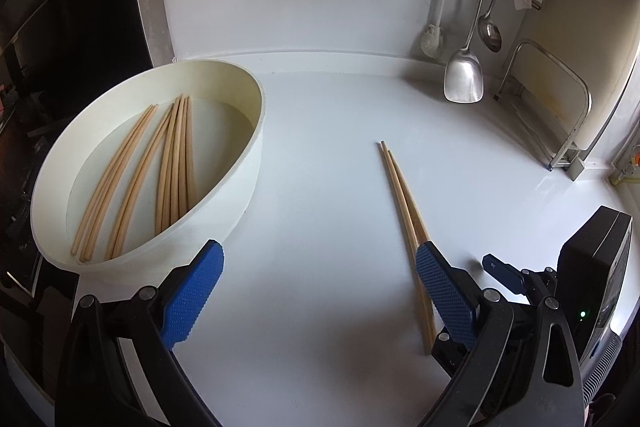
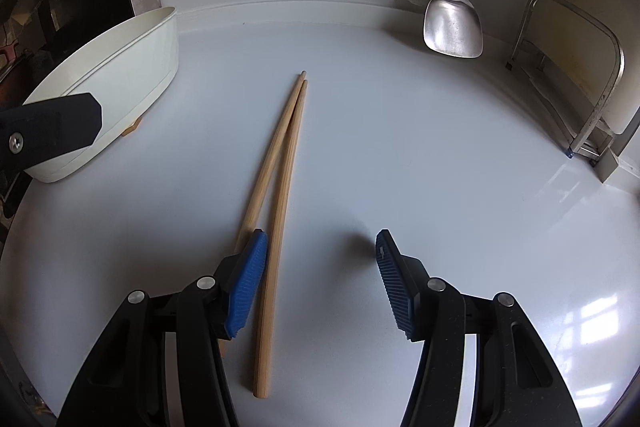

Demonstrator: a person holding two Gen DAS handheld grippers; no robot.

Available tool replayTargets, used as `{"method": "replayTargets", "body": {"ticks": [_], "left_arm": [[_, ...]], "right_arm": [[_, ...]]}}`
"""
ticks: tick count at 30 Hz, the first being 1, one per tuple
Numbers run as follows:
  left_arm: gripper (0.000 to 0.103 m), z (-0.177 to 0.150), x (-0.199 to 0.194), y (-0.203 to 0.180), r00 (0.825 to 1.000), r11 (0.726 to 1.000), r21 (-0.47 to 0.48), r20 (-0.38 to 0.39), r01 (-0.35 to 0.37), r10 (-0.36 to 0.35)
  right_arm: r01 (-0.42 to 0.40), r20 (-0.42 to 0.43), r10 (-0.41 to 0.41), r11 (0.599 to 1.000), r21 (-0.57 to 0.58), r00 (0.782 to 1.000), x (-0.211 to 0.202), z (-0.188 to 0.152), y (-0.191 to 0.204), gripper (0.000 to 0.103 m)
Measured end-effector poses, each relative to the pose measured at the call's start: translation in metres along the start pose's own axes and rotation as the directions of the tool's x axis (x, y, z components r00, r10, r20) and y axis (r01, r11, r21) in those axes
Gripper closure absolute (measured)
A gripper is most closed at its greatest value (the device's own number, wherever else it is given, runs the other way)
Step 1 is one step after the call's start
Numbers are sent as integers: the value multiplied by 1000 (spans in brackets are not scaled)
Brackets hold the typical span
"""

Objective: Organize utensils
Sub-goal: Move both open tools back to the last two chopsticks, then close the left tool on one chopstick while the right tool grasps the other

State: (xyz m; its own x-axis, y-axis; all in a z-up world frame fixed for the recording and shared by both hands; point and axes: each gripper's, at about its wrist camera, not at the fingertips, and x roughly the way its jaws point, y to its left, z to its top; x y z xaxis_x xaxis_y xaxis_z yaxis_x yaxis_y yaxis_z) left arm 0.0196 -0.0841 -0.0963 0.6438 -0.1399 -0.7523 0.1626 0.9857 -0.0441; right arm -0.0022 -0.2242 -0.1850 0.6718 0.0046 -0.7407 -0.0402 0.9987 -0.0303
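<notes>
Two loose chopsticks lie on the white counter, right of the white tub that already holds several chopsticks. Their long axis runs near to far, tips converging far. Right gripper stands spread, holding nothing; one stick lies between its fingers, the other under the left finger. Left gripper is also spread and empty, between tub and pair. Right hand looks better placed to pick.
</notes>
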Motion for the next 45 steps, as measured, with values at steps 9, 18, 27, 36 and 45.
{"method": "replayTargets", "body": {"ticks": [9, 18, 27, 36, 45], "left_arm": [[8, -4, 22, -23, 999, 999, -17, -33, -27, 27], [8, -5, 44, -44, 995, 997, -52, -86, -62, 57], [8, -13, 65, -51, 987, 992, -83, -137, -98, 86], [8, -14, 78, -51, 979, 985, -103, -163, -141, 123], [9, -15, 88, -59, 978, 988, -81, -174, -134, 118]], "right_arm": [[-21, 0, 21, 1000, 16, 1000, 5, 2, -34, 49], [-85, 1, 85, 995, -57, 996, 14, 12, -61, 49], [-102, 4, 104, 984, -144, 995, 20, 20, -73, 49], [-175, -14, 176, 964, -200, 984, 26, 26, -78, 49], [-189, -11, 192, 953, -239, 981, 28, 29, -79, 57]]}}
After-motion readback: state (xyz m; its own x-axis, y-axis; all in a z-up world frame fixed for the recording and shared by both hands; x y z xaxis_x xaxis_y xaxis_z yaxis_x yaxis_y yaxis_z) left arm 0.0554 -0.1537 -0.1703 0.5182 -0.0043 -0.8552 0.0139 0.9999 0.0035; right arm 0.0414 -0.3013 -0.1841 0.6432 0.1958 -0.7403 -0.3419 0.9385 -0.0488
